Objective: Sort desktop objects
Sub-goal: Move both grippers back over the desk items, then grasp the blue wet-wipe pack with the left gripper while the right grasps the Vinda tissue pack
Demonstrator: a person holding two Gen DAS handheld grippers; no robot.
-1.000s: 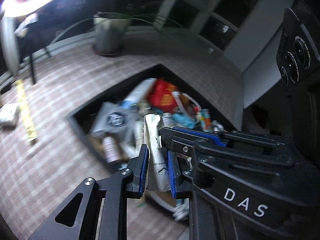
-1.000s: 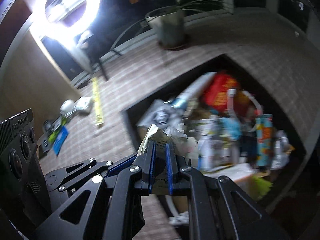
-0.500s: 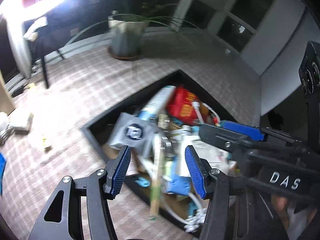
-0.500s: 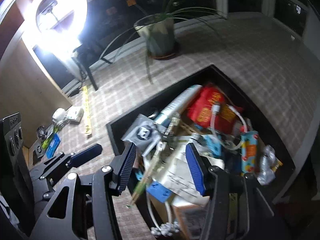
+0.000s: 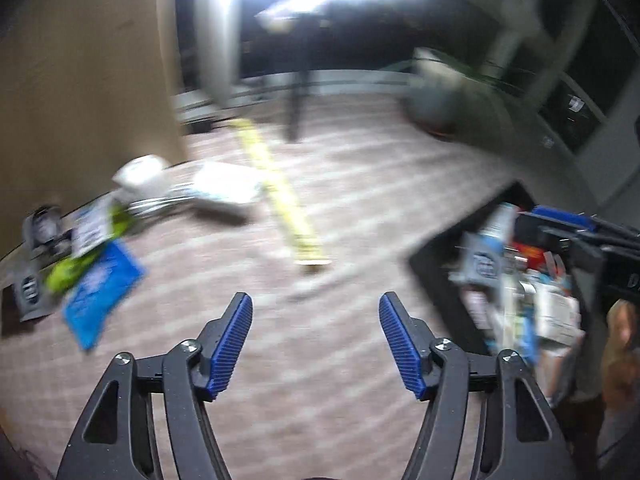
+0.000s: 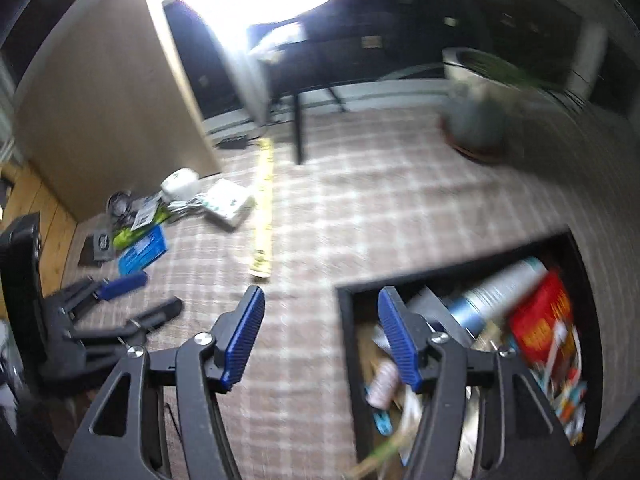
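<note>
My left gripper (image 5: 315,304) hangs over the checked tablecloth, its jaws opening with nothing between them. In the right wrist view it appears as left gripper (image 6: 154,294) at the left. My right gripper (image 6: 321,296) hovers at the near-left corner of the black box (image 6: 347,320), jaws opening and empty. The box holds a silver tube (image 6: 496,292), a red packet (image 6: 548,328) and several other items. At the far left lie a blue packet (image 5: 100,284), a green item (image 5: 68,270), a white box (image 5: 228,188) and a white charger (image 5: 140,170). A yellow ruler (image 5: 288,216) lies between them and the box.
A potted plant (image 6: 476,120) stands at the back right. A black light stand leg (image 6: 298,128) rises behind the ruler, with a tan wall panel (image 6: 100,100) at the left. A hand (image 5: 620,340) shows at the right edge. Both views are motion-blurred.
Both grippers let go of the crumpled whitish tube, which dropped into the black box. Their jaws spread wide and both swung left, away from the box toward the loose items.
</note>
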